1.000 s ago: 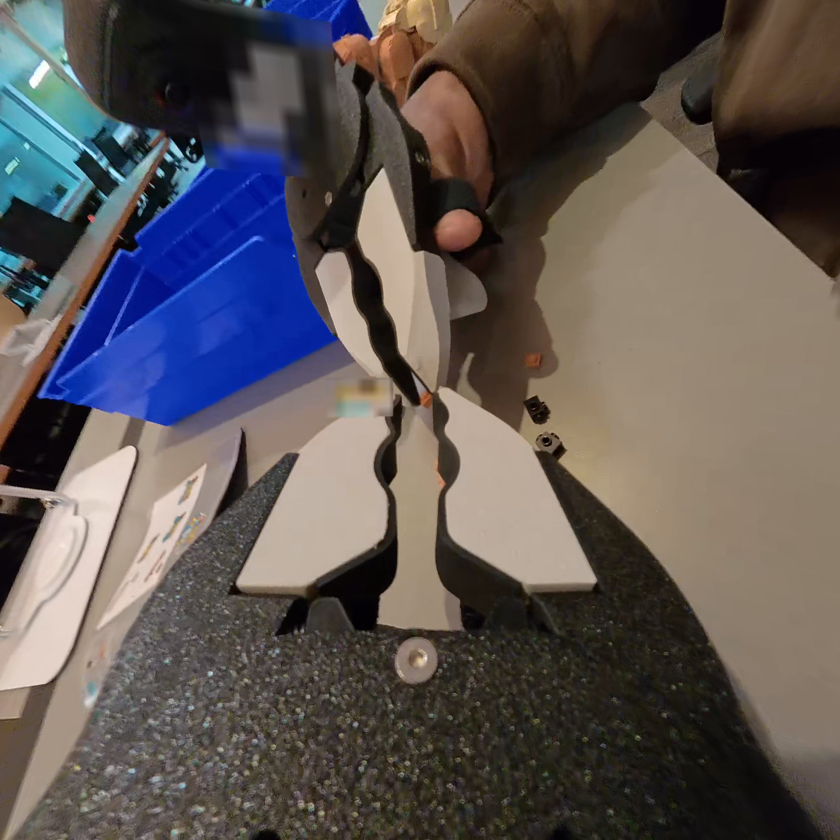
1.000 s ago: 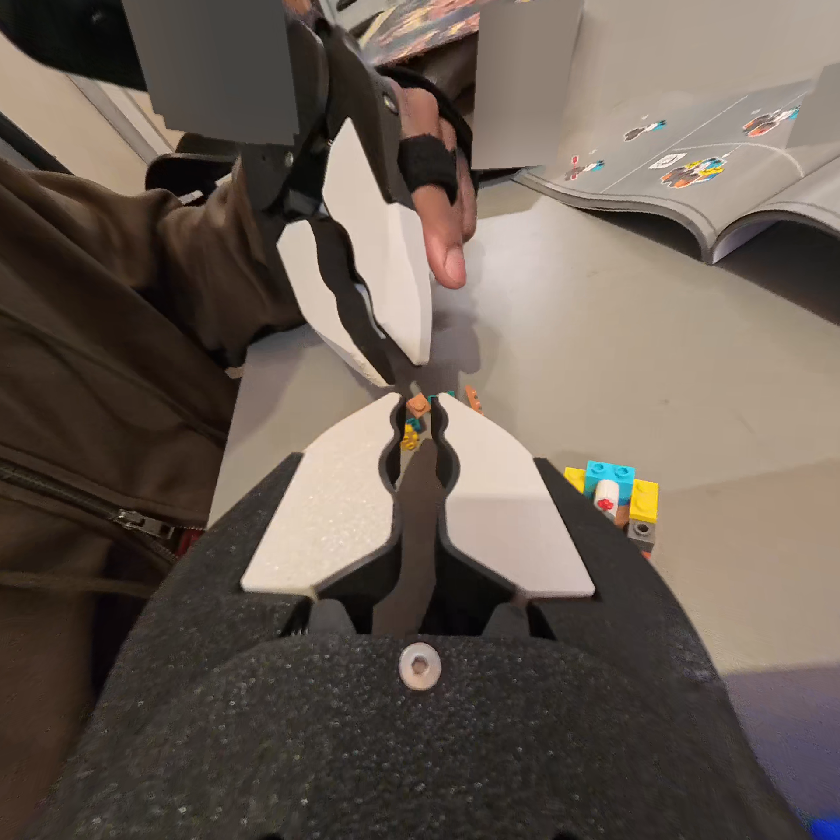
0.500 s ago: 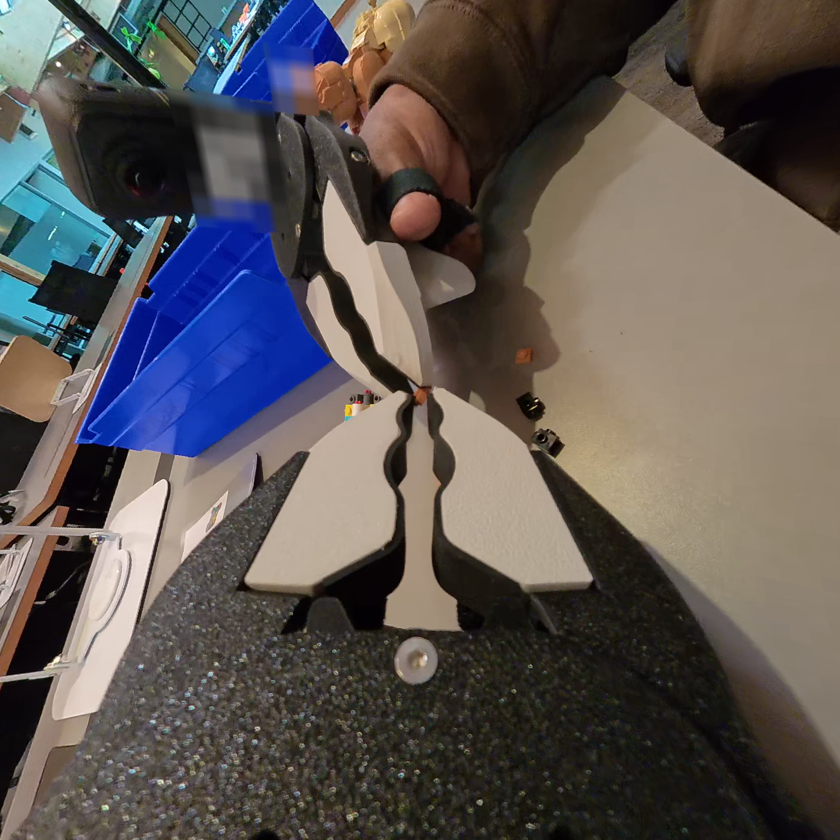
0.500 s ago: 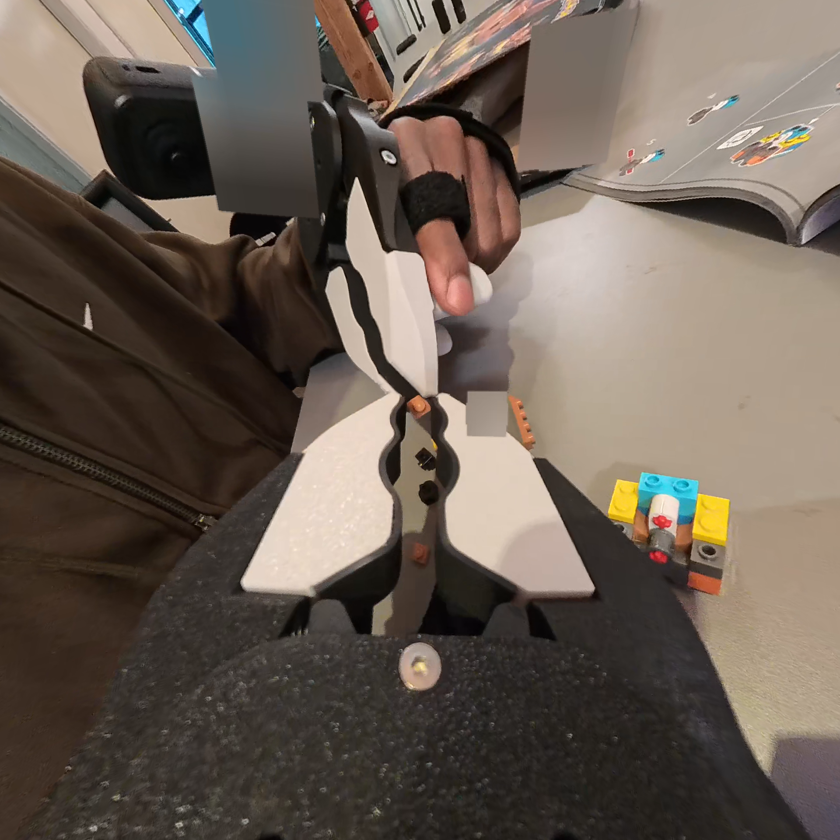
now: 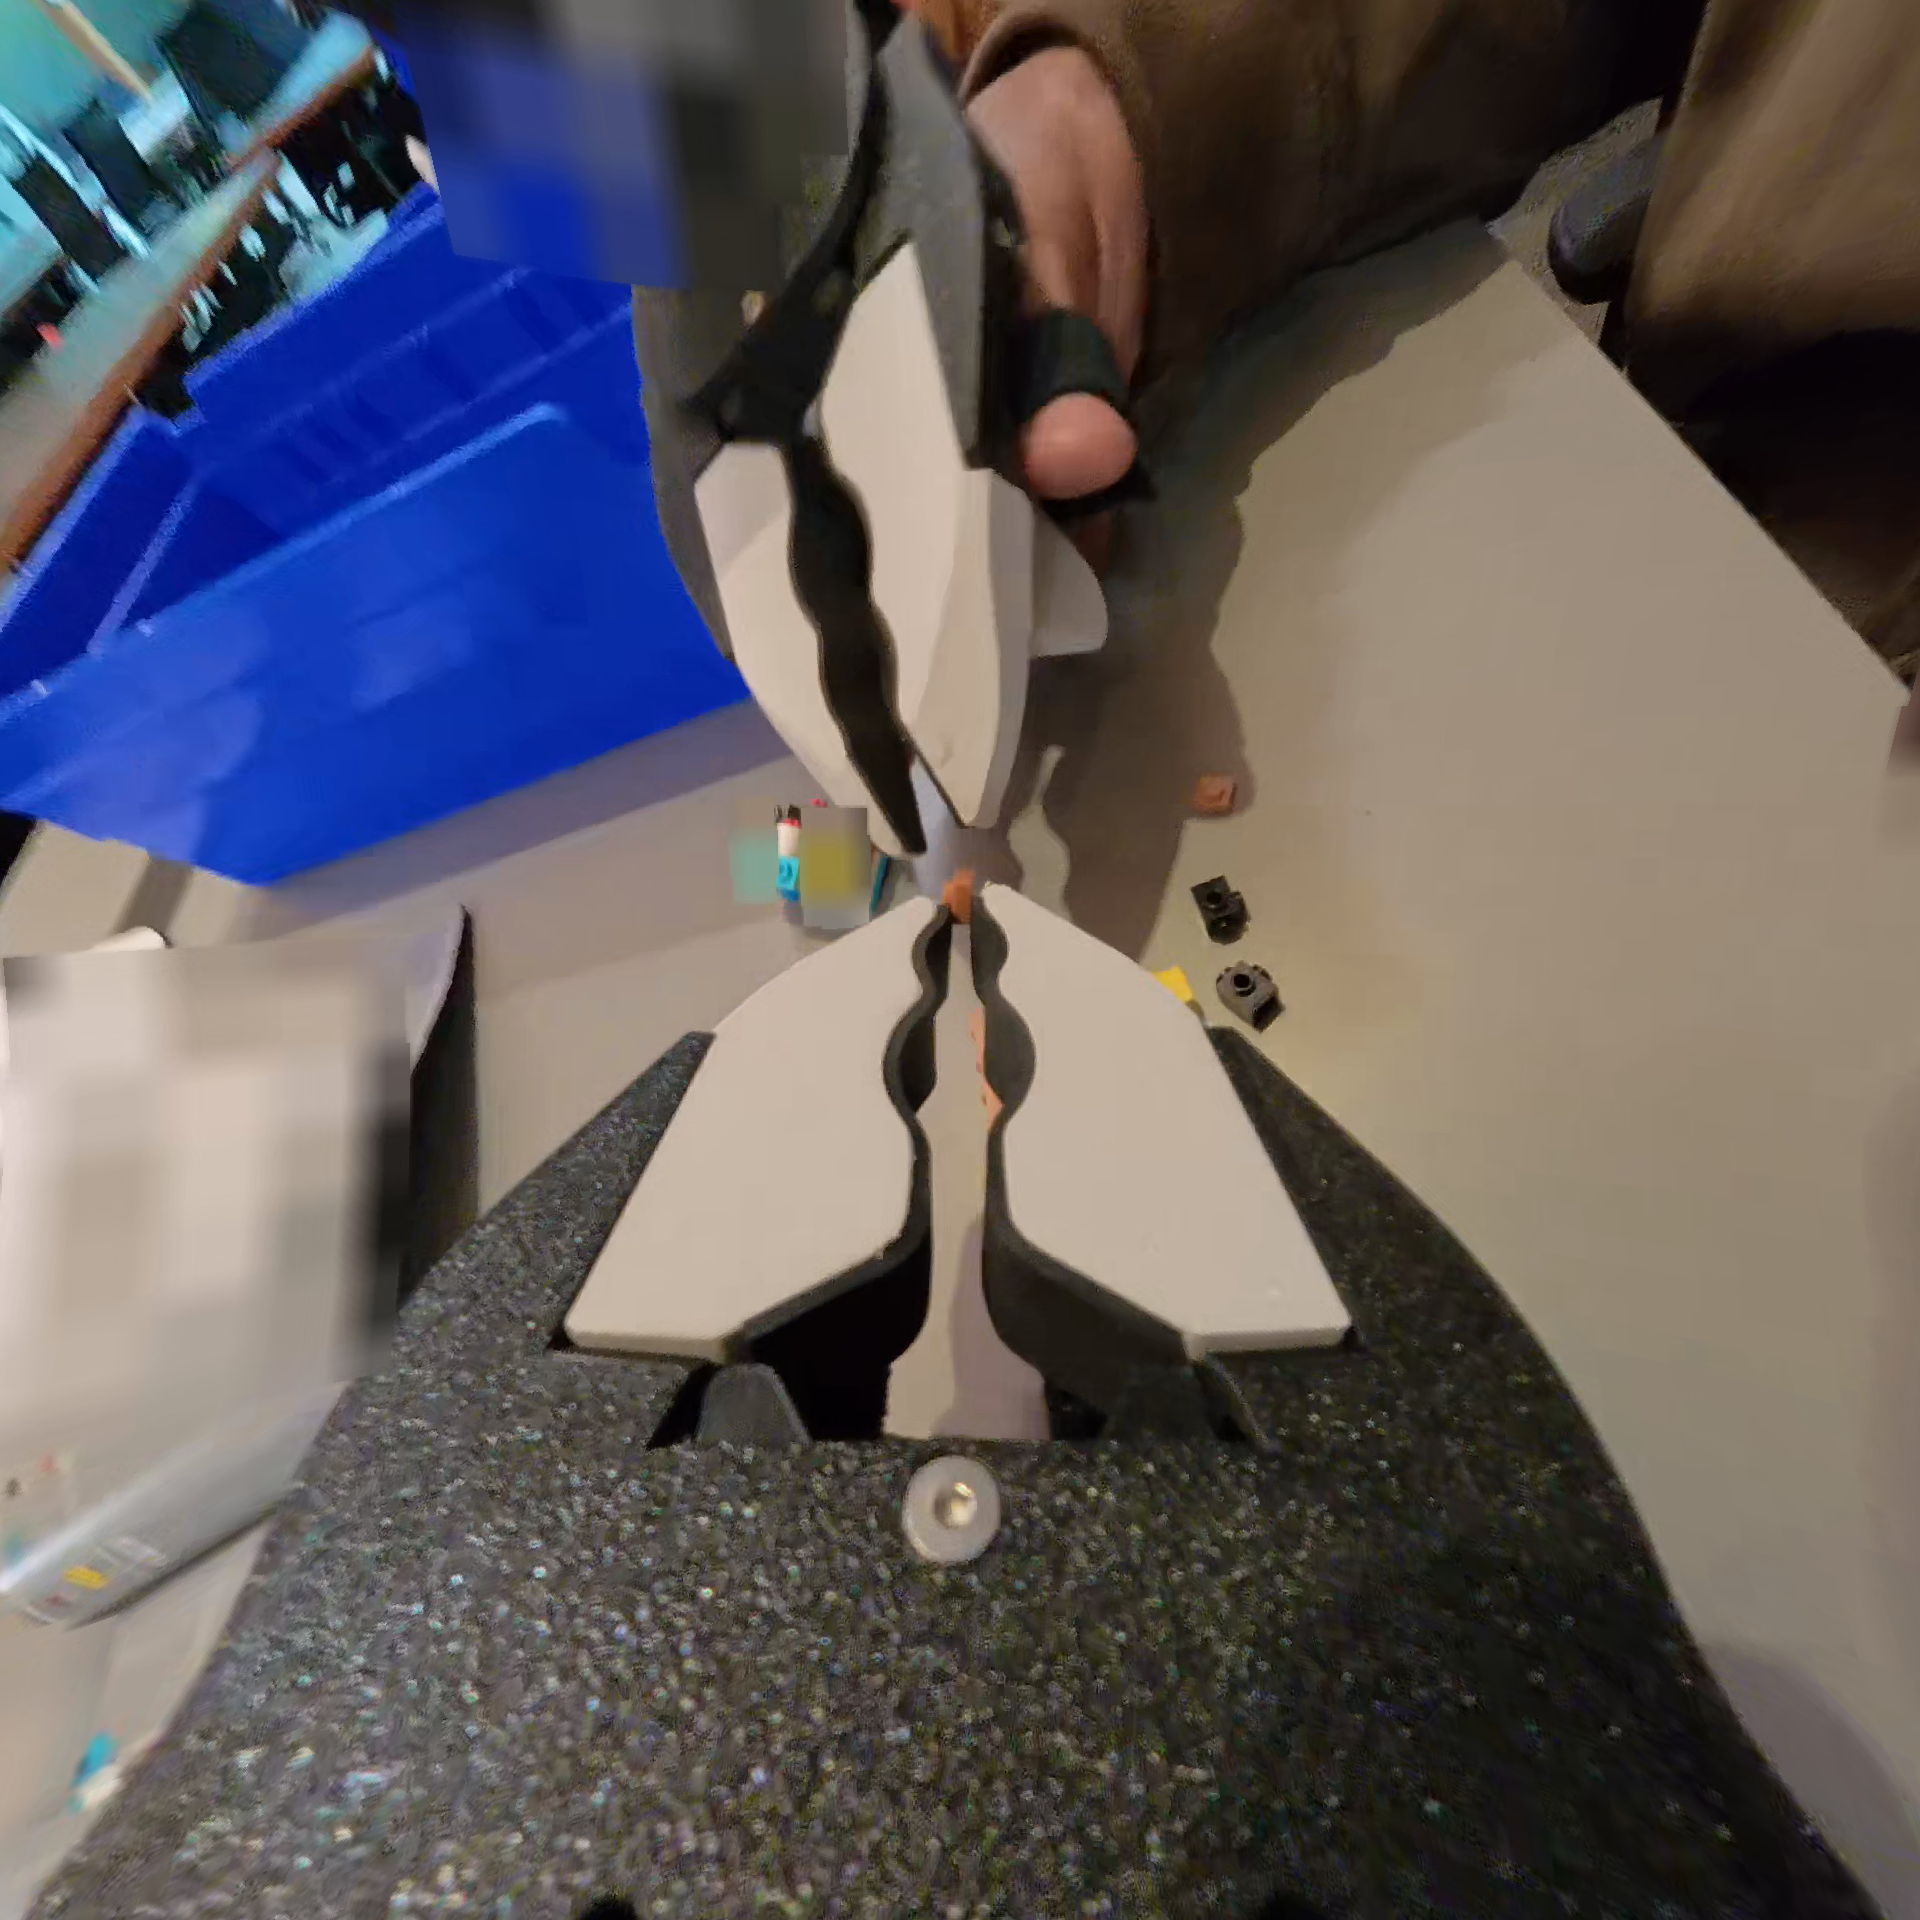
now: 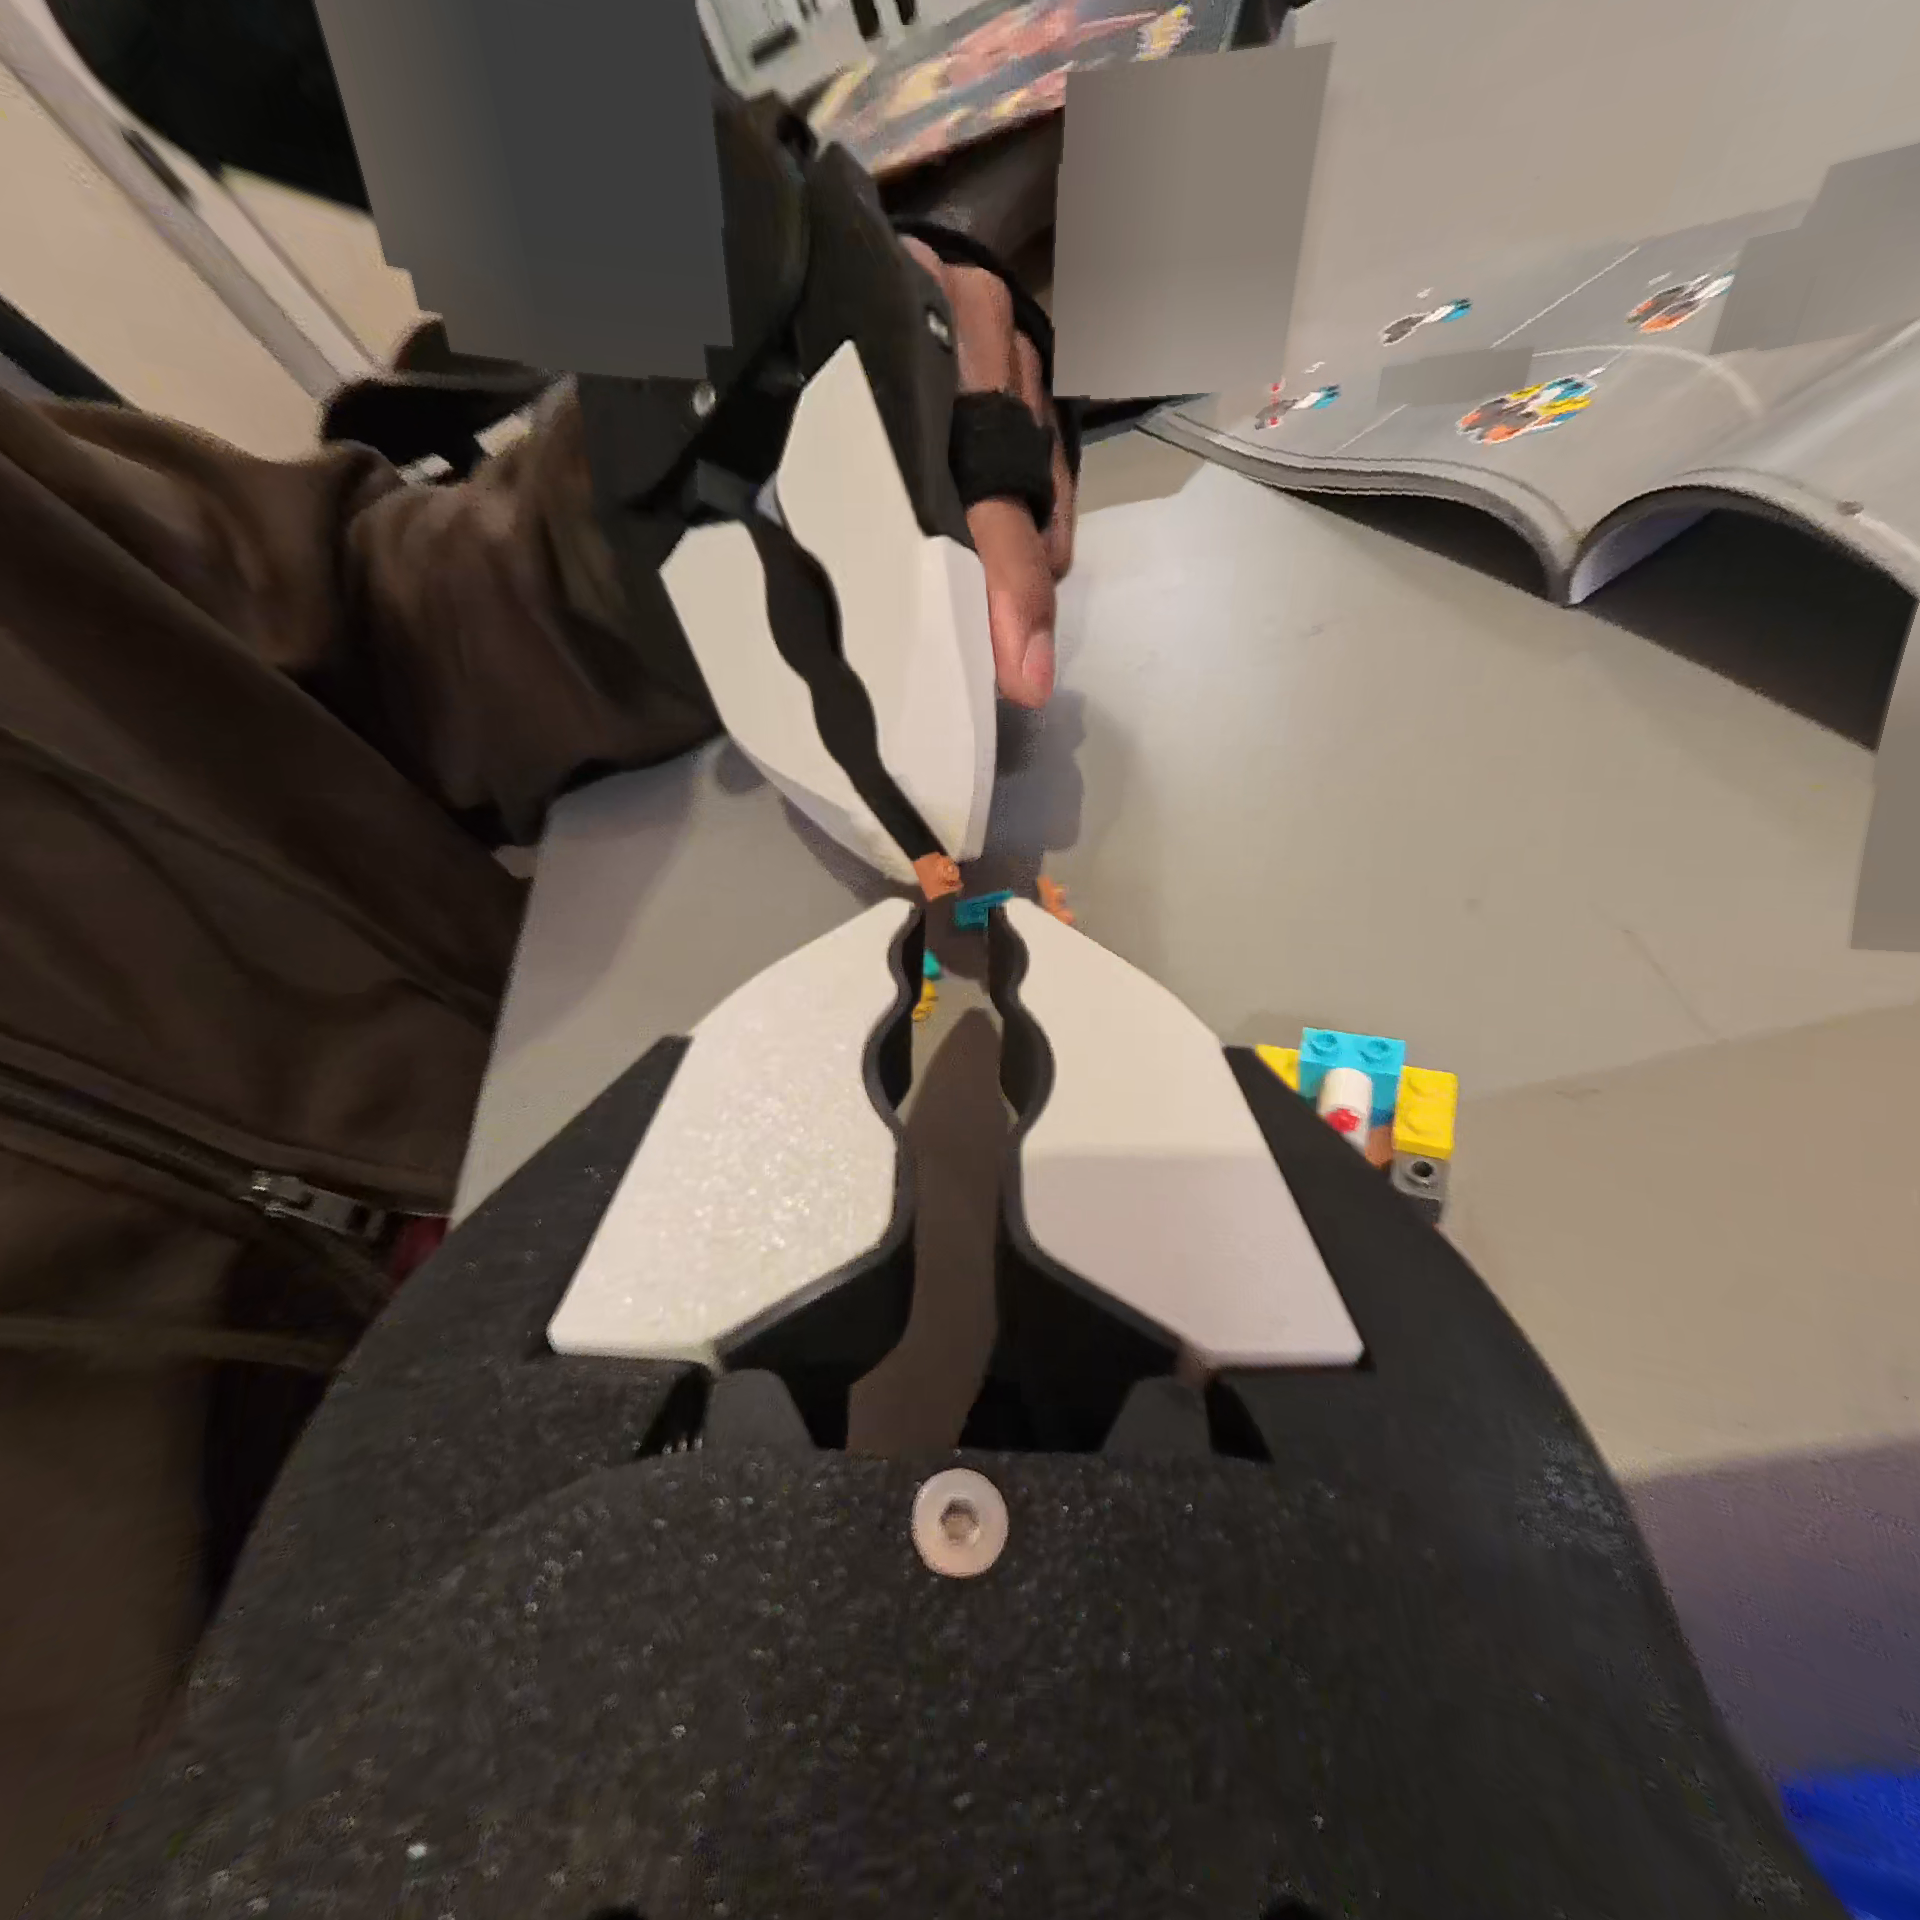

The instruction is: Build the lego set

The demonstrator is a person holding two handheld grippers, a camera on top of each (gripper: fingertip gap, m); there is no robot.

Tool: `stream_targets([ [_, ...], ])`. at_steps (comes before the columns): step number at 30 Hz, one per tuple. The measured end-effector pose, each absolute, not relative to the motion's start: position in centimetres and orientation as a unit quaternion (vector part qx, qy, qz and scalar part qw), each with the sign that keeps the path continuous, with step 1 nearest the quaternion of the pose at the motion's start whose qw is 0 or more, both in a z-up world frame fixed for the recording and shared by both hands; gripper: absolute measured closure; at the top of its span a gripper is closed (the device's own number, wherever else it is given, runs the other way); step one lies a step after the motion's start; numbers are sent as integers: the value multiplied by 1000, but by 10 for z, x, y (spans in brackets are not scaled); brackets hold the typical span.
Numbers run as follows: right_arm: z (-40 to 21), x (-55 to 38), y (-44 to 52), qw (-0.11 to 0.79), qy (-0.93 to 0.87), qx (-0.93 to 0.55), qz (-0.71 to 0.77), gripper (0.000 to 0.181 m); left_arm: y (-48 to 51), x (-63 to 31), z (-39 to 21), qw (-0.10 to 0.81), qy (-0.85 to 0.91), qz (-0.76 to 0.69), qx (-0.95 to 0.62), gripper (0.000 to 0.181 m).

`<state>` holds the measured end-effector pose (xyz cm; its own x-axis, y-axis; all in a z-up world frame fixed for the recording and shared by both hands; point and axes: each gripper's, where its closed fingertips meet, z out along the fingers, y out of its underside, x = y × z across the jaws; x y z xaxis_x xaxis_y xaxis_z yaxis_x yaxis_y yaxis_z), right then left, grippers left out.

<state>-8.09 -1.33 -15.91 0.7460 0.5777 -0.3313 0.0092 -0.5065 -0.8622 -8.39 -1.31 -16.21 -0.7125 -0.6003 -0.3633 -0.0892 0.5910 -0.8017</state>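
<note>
My left gripper (image 5: 961, 916) is shut on a tiny orange brick (image 5: 961, 894), pinched at the fingertips above the grey table (image 5: 1507, 831). In the right wrist view, the same orange brick (image 6: 940, 878) sticks out of the left gripper's tips. My right gripper (image 6: 958, 912) meets it tip to tip, just below the brick. Its jaws stand slightly apart with nothing between them. A small build of yellow, cyan, white and grey bricks (image 6: 1361, 1101) stands on the table to the right of my right gripper.
Loose pieces lie on the table: two black ones (image 5: 1218, 904) (image 5: 1247, 992), an orange one (image 5: 1210, 824), and a teal one (image 6: 975, 910). Blue bins (image 5: 343, 644) stand at the far left. An open instruction booklet (image 6: 1558, 436) lies at the back right. A brown sleeve (image 6: 260, 727) is close on the left. The tips of both grippers are at nearly the same place.
The orange brick was between my right gripper's tips. Now it sits only in my left gripper, just clear of the right tips. Both grippers tilted and shifted slightly.
</note>
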Motion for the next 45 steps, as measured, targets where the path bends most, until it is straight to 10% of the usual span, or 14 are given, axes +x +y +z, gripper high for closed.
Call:
stream_targets([
  [45,-187,-80,-12,433,-291,-844,123,178,3,-84,-214,167,859,-333,-350,173],
])
